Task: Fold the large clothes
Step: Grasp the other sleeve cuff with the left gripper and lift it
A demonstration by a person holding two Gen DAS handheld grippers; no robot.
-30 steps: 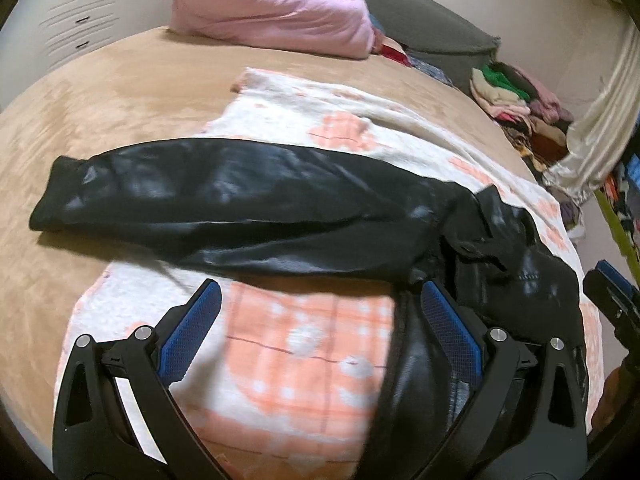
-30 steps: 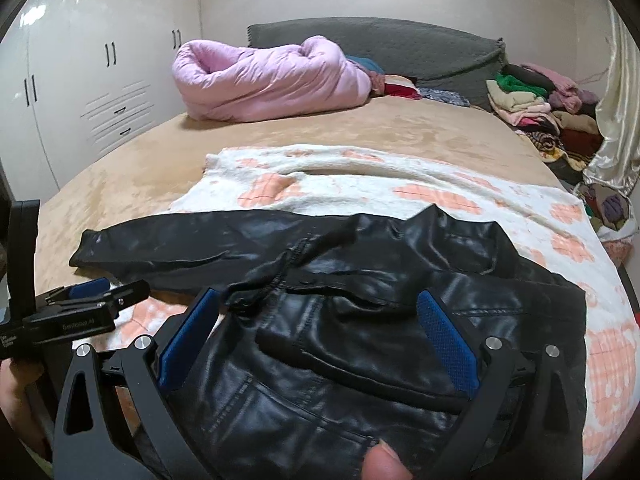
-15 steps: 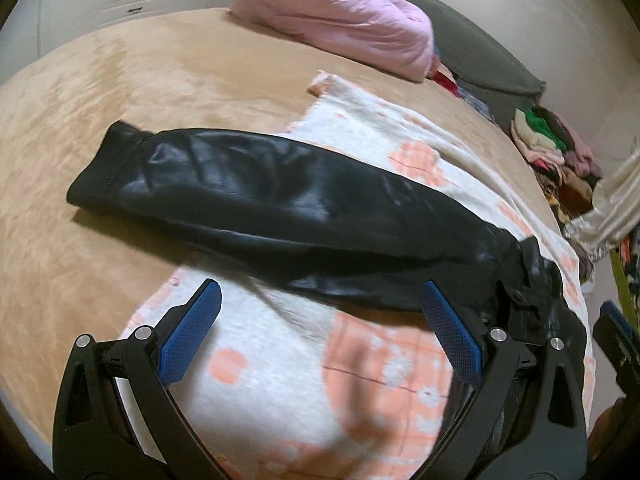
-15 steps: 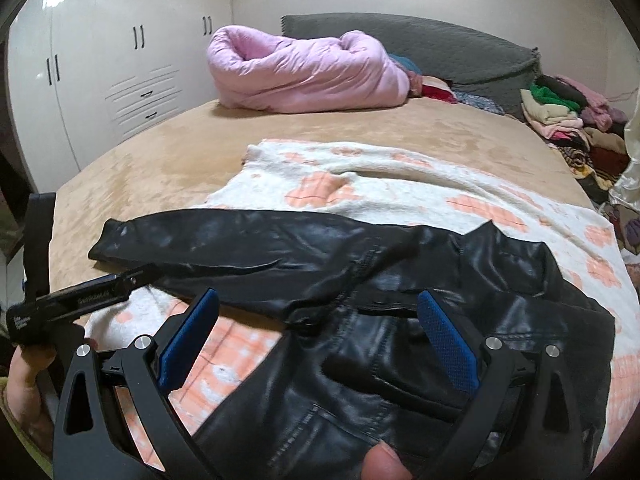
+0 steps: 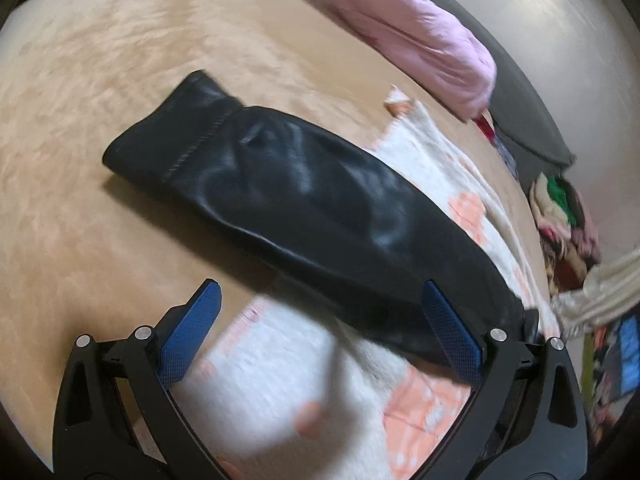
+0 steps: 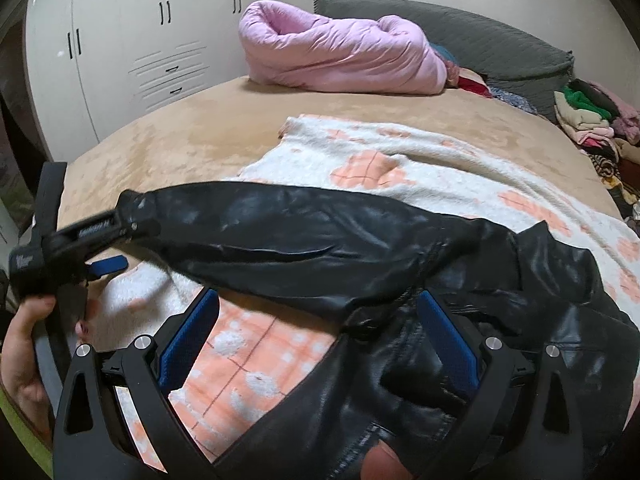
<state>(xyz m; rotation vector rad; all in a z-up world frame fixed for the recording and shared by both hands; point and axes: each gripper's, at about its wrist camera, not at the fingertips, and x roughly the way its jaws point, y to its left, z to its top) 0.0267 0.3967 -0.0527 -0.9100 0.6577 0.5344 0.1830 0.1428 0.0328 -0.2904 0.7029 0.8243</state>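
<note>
A black leather jacket (image 6: pixel 500 320) lies on a white and orange blanket (image 6: pixel 360 168), its body at the near right. One sleeve (image 5: pixel 304 196) stretches left onto the tan bed cover, ending in the cuff (image 5: pixel 168 140). My left gripper (image 5: pixel 320 300) is open just short of the sleeve's near edge, nothing between its blue pads. In the right wrist view that left gripper (image 6: pixel 138 244), held by a hand (image 6: pixel 24 340), sits close to the cuff (image 6: pixel 136 204). Over the armpit seam my right gripper (image 6: pixel 318 304) hangs open, empty.
A rolled pink duvet (image 6: pixel 340 56) lies at the head of the bed against a grey headboard (image 6: pixel 480 40). A pile of clothes (image 6: pixel 592 120) is stacked at the far right. White wardrobe doors (image 6: pixel 120 60) stand to the left. The tan bed cover (image 5: pixel 100 60) spreads beyond the cuff.
My left gripper has travelled left along the sleeve toward the cuff, which now looks much nearer. The right gripper has shifted slightly left over the jacket. Both stay open.
</note>
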